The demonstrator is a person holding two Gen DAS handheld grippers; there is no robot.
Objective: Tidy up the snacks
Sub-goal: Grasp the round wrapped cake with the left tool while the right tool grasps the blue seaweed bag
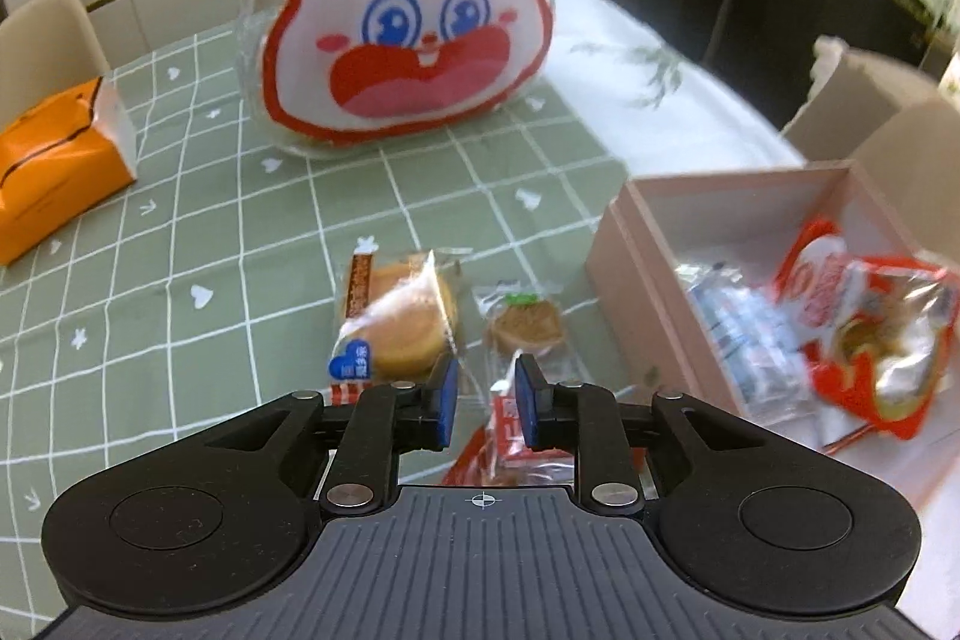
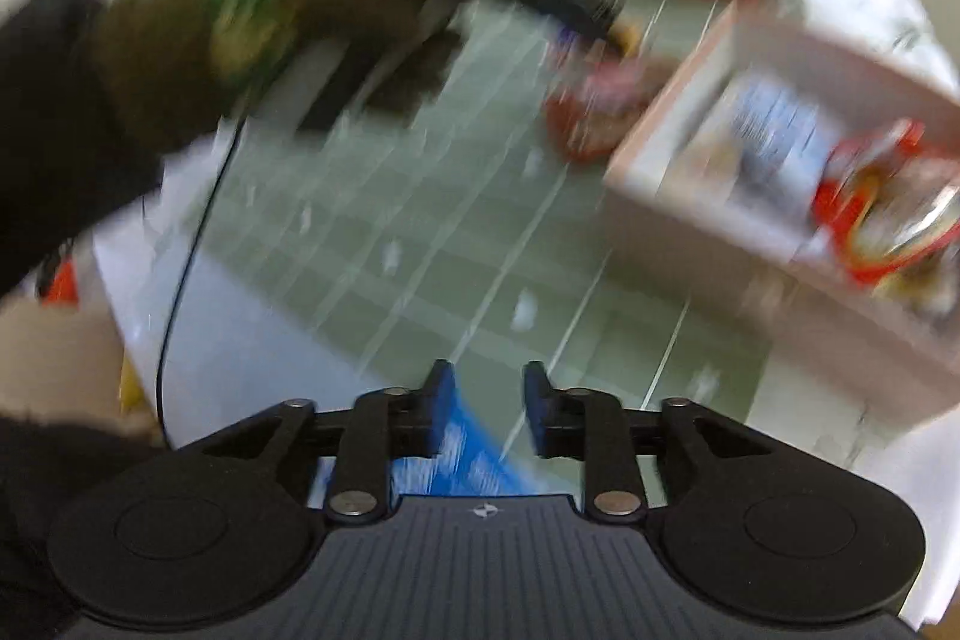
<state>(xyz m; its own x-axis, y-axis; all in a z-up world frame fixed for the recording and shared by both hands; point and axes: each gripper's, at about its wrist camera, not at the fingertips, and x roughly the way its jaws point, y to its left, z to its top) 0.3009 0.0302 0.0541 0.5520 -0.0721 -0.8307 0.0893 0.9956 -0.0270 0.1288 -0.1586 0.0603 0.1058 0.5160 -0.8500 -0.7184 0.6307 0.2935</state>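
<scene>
My left gripper (image 1: 487,400) hangs open over the green checked tablecloth (image 1: 240,244). A red and white packet (image 1: 510,436) lies below its narrow gap, and the pads do not press on it. Just ahead lie a round wrapped cake (image 1: 396,322) and a small brown wrapped cake (image 1: 528,328). The pink box (image 1: 654,292) on the right holds red packets (image 1: 864,328) and a blue-white one (image 1: 744,334). The right wrist view is blurred: my right gripper (image 2: 489,400) is open over the cloth, a blue packet (image 2: 456,460) showing under its left finger. The box (image 2: 660,184) lies to the right there.
A big rabbit-faced snack bag (image 1: 408,28) stands at the back of the table. An orange box (image 1: 54,172) lies at the left edge, with a beige chair (image 1: 42,34) behind it. In the right wrist view a dark-sleeved arm (image 2: 120,58) and a thin cable (image 2: 192,244) cross the left.
</scene>
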